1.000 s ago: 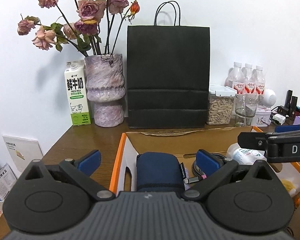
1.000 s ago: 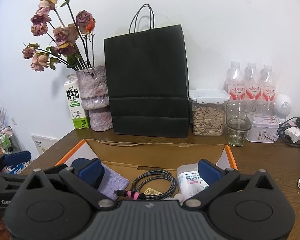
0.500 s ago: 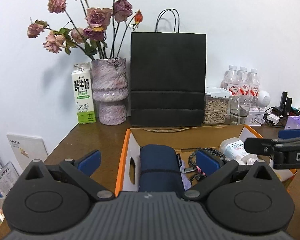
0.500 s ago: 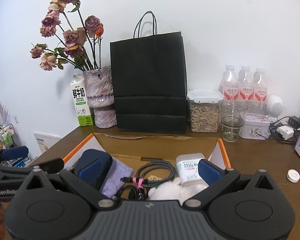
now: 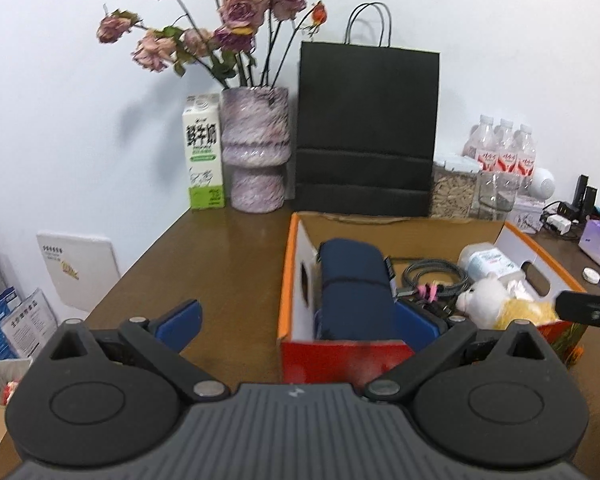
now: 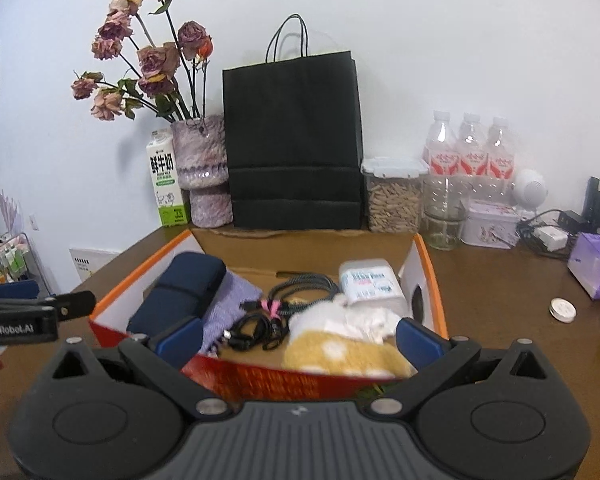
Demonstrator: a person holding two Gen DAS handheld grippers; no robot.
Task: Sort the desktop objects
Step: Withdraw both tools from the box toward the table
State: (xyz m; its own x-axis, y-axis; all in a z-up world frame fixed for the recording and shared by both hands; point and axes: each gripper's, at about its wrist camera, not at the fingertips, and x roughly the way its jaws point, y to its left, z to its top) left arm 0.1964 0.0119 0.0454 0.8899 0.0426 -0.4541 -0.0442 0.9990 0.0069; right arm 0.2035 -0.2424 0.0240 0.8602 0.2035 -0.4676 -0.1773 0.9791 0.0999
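Brown desk against a white wall: left tool (image 5: 298, 322) and right tool (image 6: 298, 338) both spread, empty, just short of the box (image 6: 430, 276) holding the sorted pouch (image 6: 180, 292), cable (image 6: 300, 286), plush (image 6: 340, 336). Next, probably the loose disc (image 6: 563, 310).

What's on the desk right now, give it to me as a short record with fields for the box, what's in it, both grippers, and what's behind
box: orange-rimmed cardboard box on the wooden desk
contents: navy pouch, purple cloth, coiled cables, wipes pack, white and yellow plush
left gripper: open, empty, at the box's near left corner
right gripper: open, empty, at the box's near wall
behind: black paper bag, vase of dried roses, milk carton
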